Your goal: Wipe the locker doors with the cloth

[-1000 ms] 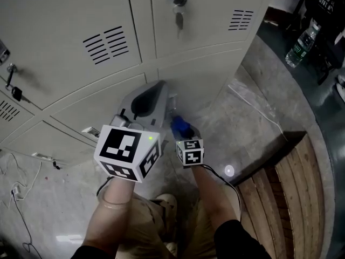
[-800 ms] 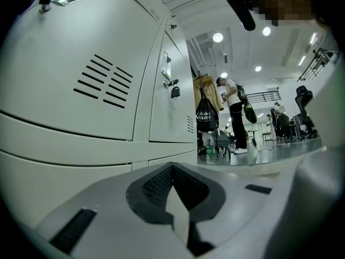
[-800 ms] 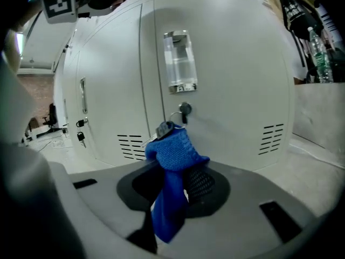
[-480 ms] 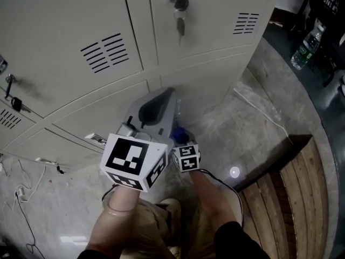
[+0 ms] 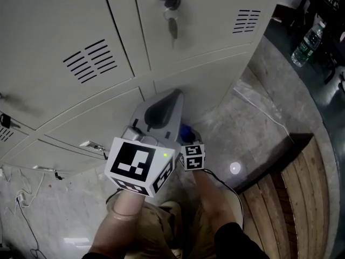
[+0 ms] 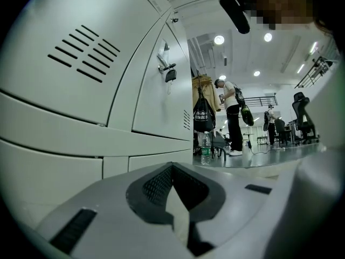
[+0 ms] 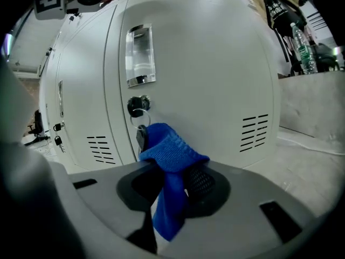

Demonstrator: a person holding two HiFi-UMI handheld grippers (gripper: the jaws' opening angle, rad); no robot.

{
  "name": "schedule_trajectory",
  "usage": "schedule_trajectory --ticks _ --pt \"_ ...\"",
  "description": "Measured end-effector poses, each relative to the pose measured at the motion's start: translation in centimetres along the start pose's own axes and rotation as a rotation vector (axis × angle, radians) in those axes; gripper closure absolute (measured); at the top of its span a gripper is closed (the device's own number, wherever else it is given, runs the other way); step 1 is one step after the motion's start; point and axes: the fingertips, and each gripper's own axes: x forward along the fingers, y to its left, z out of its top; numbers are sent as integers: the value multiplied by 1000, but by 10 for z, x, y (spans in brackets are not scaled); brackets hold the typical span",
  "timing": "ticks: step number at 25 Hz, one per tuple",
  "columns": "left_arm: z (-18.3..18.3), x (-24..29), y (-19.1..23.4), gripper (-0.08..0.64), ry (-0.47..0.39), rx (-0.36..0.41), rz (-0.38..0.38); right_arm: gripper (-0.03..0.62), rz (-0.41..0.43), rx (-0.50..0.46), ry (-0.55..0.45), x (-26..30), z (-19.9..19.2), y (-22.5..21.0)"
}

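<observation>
No text, number or brand is legible: the left gripper's cube and right gripper's cube bear only square patterns, and the label on the water bottle, right of the locker doors, is too small to read.

The blue knitted cloth is pinched in the right hand-held gripper. It bunches above the jaws, with a tail hanging below. The pale metal locker doors are shut and louvred, with a keyed lock at 11 o'clock from the cloth.
</observation>
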Motion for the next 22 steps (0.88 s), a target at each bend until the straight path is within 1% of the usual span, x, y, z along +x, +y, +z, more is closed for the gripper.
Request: schedule_trajectory --ticks 9,12,15,17,22 --pt "-9 13 -8 554 16 -13 -30 503 -121 95 -31 -4 3 -51" --pt "-8 15 -13 554 13 -17 -43 503 -196 138 -61 -6 6 -78" --pt "-10 16 -20 554 26 0 -58 503 -286 197 -98 -11 10 -107" --pt "-13 16 -20 554 34 -7 -57 503 -337 224 -118 -14 13 -125" --pt "-14 17 -15 554 27 -32 -65 503 -422 278 -142 -16 16 -159"
